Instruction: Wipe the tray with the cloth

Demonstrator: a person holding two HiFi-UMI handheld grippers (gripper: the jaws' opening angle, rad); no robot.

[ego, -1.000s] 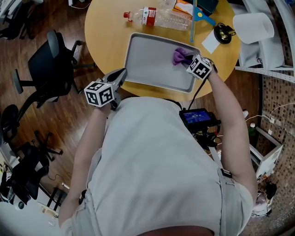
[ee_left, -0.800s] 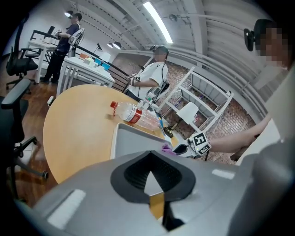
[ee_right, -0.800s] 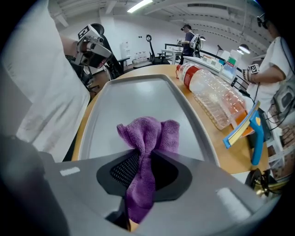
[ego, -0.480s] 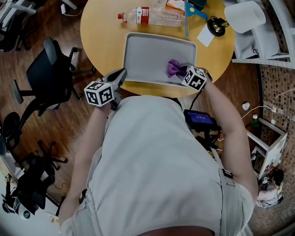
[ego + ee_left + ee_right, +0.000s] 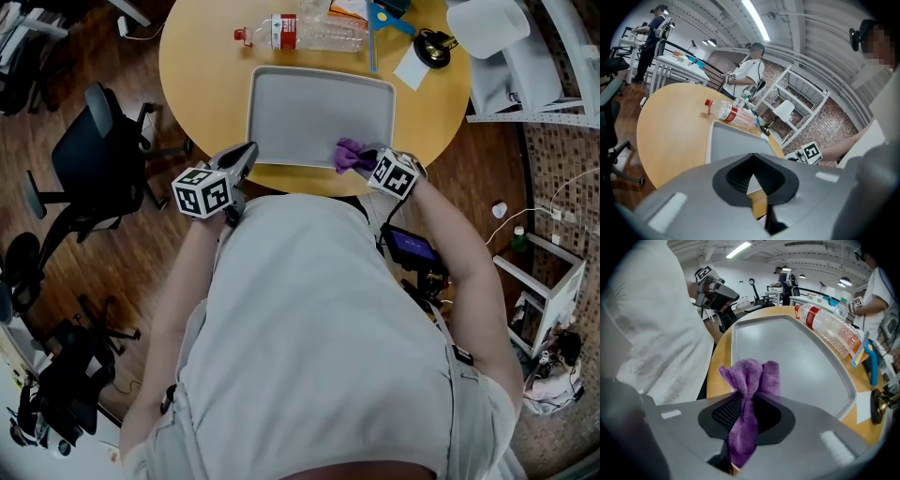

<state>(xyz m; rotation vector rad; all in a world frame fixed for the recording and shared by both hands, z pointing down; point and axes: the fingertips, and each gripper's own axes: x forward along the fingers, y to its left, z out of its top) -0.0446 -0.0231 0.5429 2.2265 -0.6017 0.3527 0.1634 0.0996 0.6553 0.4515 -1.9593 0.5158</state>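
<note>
A grey tray (image 5: 309, 112) lies on the round wooden table (image 5: 206, 84). My right gripper (image 5: 367, 161) is shut on a purple cloth (image 5: 349, 155) and holds it against the tray's near right edge. In the right gripper view the bunched cloth (image 5: 752, 376) stands up between the jaws of that gripper (image 5: 747, 401), with the tray (image 5: 797, 352) stretching away beyond it. My left gripper (image 5: 246, 152) hovers off the table's near edge, left of the tray, shut and holding nothing. The left gripper view looks past its own tips (image 5: 753, 180) across the tray (image 5: 731, 143).
A plastic bottle (image 5: 309, 33) with a red label lies beyond the tray's far edge. A blue tool (image 5: 380, 23), a white note (image 5: 412, 70) and a small black object (image 5: 431, 42) sit far right. A black office chair (image 5: 94, 150) stands left. White shelving (image 5: 525, 75) stands right.
My right gripper has dragged the cloth from the tray's far right corner down its right side to the near edge. The left gripper has stayed put.
</note>
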